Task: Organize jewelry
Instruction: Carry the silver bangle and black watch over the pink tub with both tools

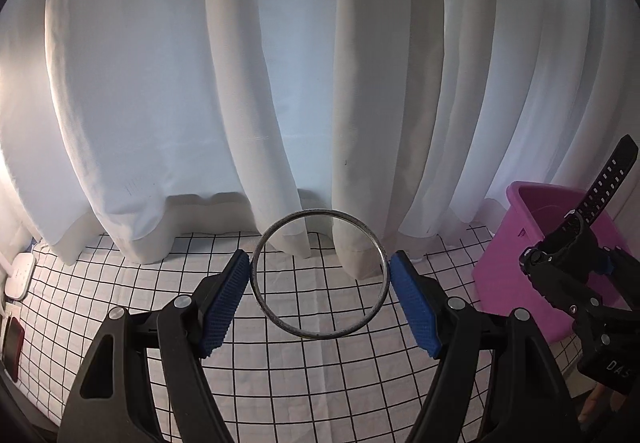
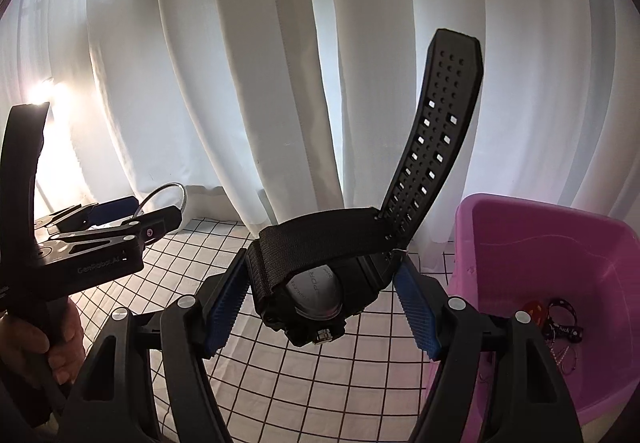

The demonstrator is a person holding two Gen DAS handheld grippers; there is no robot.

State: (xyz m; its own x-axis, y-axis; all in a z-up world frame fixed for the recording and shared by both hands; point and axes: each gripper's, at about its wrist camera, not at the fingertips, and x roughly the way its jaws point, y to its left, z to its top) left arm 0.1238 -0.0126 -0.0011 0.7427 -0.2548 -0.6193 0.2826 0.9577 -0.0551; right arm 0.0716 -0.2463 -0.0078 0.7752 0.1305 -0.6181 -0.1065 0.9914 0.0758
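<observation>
The left tool [image 1: 320, 275] pinches a silver bangle [image 1: 320, 274] above the checked table [image 1: 280, 383]; the right tool [image 2: 322, 287] clamps a black watch [image 2: 320, 283]; a pink tub [image 2: 560, 263] sits at three o'clock.

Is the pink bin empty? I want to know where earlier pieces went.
No, the pink bin already holds small jewelry pieces at its bottom.

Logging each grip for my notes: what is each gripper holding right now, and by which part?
The left gripper holds a silver bangle across its outer rim. The right gripper clamps a black watch by the sides of its case.
</observation>
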